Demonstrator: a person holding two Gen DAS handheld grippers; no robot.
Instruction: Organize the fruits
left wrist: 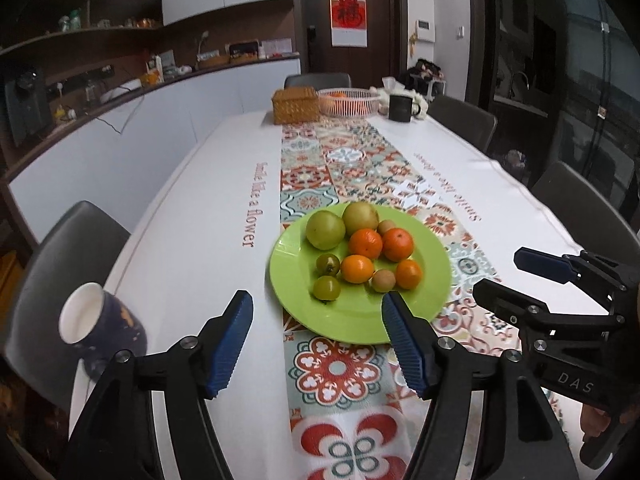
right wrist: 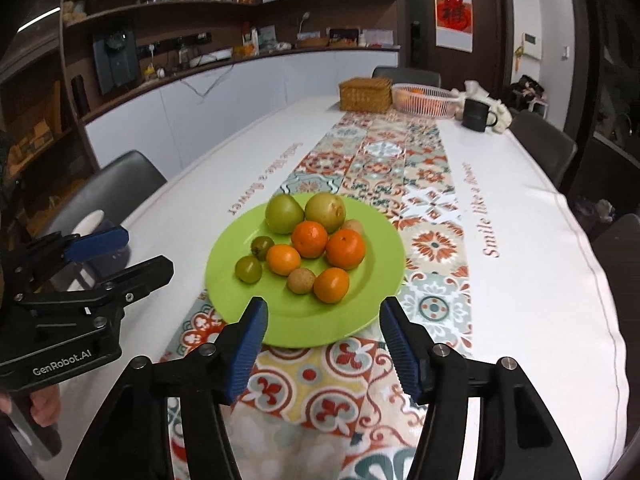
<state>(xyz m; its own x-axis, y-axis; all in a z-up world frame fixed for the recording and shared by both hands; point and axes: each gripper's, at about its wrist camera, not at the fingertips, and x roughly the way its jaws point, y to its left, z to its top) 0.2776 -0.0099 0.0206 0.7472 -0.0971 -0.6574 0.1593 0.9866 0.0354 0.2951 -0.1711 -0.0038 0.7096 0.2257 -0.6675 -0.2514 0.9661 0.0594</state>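
Observation:
A green plate (left wrist: 352, 328) (right wrist: 304, 332) rests on the patterned runner. It holds two large green fruits (left wrist: 325, 230) (right wrist: 283, 214), several oranges (left wrist: 365, 243) (right wrist: 309, 239), two small green fruits (left wrist: 327, 288) (right wrist: 249, 269) and two small brown ones (left wrist: 383, 280) (right wrist: 301, 280). My left gripper (left wrist: 317, 300) is open just short of the plate's near rim, with nothing between its fingers. My right gripper (right wrist: 324, 304) is open too, also at the near rim and not touching it. Each view shows the other gripper at its side: the right gripper (left wrist: 500, 274) and the left gripper (right wrist: 146, 250).
A dark blue mug (left wrist: 102, 330) stands tilted at the table's left edge beside my left gripper. At the far end are a wicker box (left wrist: 296, 104) (right wrist: 365, 94), a white basket (left wrist: 348, 102) (right wrist: 424, 98) with oranges, and a black mug (left wrist: 400, 108) (right wrist: 476, 115). Grey chairs (left wrist: 60, 264) surround the table.

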